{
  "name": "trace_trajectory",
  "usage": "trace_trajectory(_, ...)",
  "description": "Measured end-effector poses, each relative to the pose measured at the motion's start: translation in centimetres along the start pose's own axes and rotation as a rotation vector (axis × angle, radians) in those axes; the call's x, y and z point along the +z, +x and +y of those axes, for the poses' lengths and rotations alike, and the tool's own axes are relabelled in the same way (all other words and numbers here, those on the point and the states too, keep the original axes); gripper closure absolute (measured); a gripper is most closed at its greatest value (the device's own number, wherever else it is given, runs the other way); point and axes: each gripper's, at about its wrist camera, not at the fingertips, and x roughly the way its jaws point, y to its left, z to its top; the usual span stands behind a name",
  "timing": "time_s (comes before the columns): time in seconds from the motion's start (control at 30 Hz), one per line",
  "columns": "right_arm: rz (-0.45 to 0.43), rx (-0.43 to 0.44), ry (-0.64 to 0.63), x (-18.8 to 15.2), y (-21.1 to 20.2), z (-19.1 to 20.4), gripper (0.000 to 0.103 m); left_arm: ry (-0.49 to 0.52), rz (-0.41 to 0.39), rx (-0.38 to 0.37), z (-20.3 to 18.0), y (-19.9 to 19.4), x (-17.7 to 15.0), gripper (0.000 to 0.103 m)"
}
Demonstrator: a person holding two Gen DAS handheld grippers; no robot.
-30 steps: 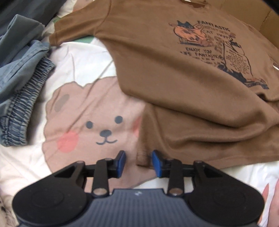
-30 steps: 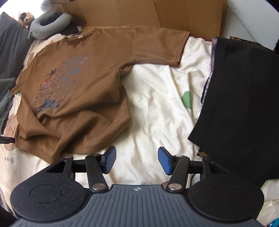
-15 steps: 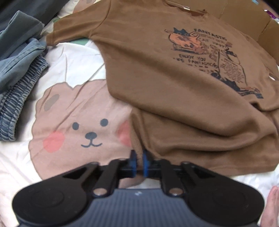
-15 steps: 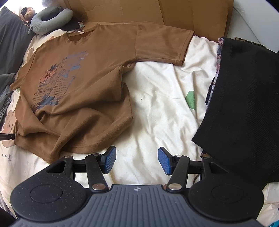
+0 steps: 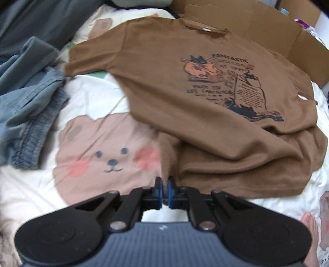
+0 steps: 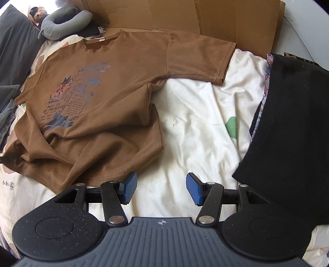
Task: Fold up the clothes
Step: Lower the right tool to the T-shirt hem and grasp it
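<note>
Left gripper [image 5: 164, 192] fingers pinch the brown T-shirt [image 5: 205, 115] hem corner, apparently lifting; right gripper [image 6: 160, 190] fingers spread, should grab the hem's other corner.

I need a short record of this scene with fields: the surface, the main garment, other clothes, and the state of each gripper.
surface: bed sheet, white with a bear print
main garment: brown T-shirt, print side up, lower part rumpled
other clothes: blue-grey jeans to the shirt's left in the left wrist view; black garment to its right in the right wrist view
behind shirt: cardboard
left gripper: shut on the shirt's hem corner
right gripper: open, nothing between the fingers, over bare sheet
</note>
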Motion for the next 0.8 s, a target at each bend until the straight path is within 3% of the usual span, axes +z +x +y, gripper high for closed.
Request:
trace_trajectory(0.3, 0.011, 0.026, -0.056, 0.6, 3.8, 0.6, 0.046, -0.034, 0.004, 0.063, 4.3, -1.8, 0.2, 0.098)
trace_trajectory(0.6, -0.017, 0.079, -0.091, 2.3, 7.0, 0.3, 0.046, -0.014, -0.002, 0.094, 5.3, -2.3, 1.0, 0.098)
trace_trajectory(0.73, -0.018, 0.113, -0.135, 3.1, 8.1, 0.5, 0.059, -0.011, -0.001, 0.102, 5.3, -2.2, 1.3, 0.098)
trace_trajectory(0.8, 0.0, 0.128, -0.154, 3.3, 8.7, 0.7, 0.077, -0.01, -0.002, 0.104, 5.1, -2.3, 1.3, 0.098)
